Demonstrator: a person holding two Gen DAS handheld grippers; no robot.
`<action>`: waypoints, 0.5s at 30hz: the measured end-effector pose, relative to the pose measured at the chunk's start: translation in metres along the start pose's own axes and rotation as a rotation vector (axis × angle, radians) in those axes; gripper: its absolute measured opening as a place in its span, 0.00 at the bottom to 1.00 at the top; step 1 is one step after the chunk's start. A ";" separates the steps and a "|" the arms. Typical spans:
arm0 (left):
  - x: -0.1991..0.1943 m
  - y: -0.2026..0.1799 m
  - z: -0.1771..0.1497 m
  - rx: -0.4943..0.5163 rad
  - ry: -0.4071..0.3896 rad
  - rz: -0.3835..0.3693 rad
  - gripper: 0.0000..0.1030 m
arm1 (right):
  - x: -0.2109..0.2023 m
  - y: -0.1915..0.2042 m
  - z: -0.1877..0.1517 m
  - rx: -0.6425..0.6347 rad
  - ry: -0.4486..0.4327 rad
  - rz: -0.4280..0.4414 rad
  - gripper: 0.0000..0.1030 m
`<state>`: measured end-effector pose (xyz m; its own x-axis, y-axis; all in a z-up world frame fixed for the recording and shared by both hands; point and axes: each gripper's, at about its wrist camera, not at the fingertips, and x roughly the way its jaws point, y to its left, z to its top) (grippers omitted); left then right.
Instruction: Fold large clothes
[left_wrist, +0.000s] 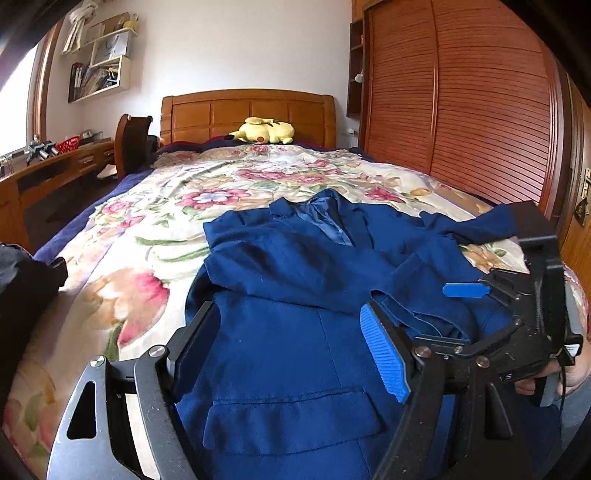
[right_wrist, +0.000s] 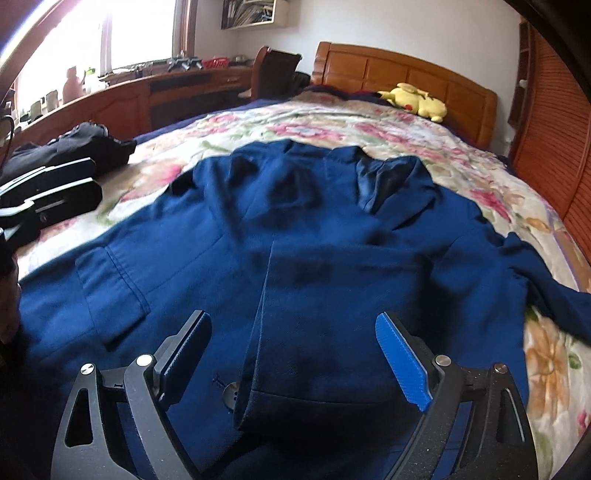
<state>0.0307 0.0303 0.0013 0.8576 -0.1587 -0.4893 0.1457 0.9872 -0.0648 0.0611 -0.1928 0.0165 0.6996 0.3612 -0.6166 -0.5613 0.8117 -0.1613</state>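
While spread wide and empty above the blue jacket (right_wrist: 332, 240) on the bed (left_wrist: 155, 221), hovered: left gripper (left_wrist: 291, 347), right gripper (right_wrist: 295, 354).

Jacket (left_wrist: 295, 332) hem cut off by bottom edge below both tongs. Shelf (left_wrist: 99, 55) contents, desk (right_wrist: 122, 92) clutter too small to ID. Window (right_wrist: 110, 33) blown out, far left.

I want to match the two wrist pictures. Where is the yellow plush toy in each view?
Left wrist view: the yellow plush toy lies top centre, at the head of the bed, in front of the wooden headboard.
Right wrist view: the toy lies upper right, again in front of the headboard.
Shared landmark: the blue jacket spread on the floral bedspread.
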 end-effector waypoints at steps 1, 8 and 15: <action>0.001 0.000 -0.001 -0.001 0.004 -0.006 0.77 | 0.003 -0.002 0.000 0.000 0.009 0.005 0.89; -0.004 -0.005 -0.004 0.024 -0.012 0.015 0.77 | 0.014 -0.001 0.005 0.005 0.028 0.007 0.83; -0.006 -0.005 -0.007 0.023 -0.011 0.010 0.77 | 0.015 -0.011 0.003 0.067 0.033 0.005 0.49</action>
<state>0.0216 0.0263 -0.0014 0.8645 -0.1494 -0.4800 0.1485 0.9881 -0.0402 0.0789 -0.1952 0.0115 0.6810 0.3508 -0.6428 -0.5334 0.8390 -0.1072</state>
